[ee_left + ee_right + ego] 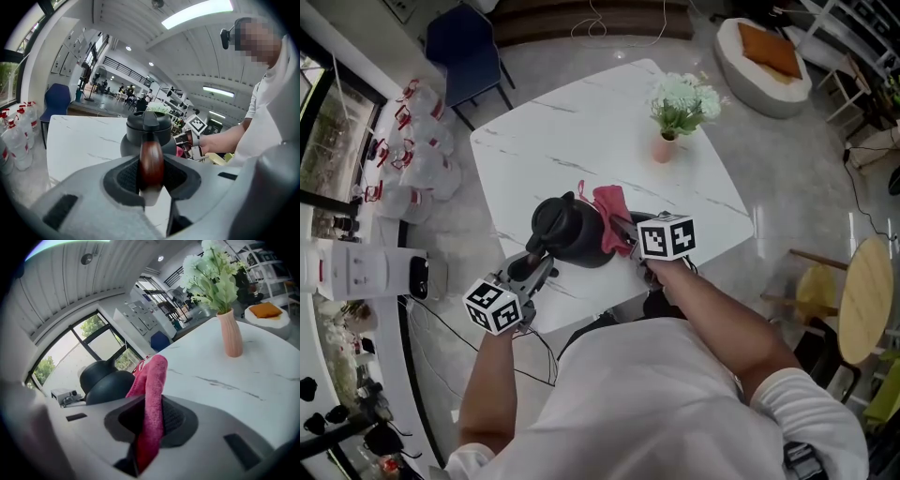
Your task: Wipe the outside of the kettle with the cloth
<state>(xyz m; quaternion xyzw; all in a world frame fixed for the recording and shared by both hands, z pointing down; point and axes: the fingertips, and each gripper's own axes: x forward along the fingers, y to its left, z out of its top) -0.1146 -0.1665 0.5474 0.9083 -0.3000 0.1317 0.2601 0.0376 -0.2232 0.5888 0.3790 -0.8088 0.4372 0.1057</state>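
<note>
White marble table (581, 131), blue chair (467, 47), grey floor (787, 169), round wooden table (866, 300) (right edge)

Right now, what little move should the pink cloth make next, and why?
Probably move the right gripper so its pink cloth presses on the kettle and rubs down its black side. The cloth is clamped in those jaws just beside the kettle, and the left gripper is shut on the brown handle, which should keep the kettle steady.

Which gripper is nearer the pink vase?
Right. The right gripper, holding the cloth, is on the kettle's vase side; the left gripper grips the handle opposite.
</note>
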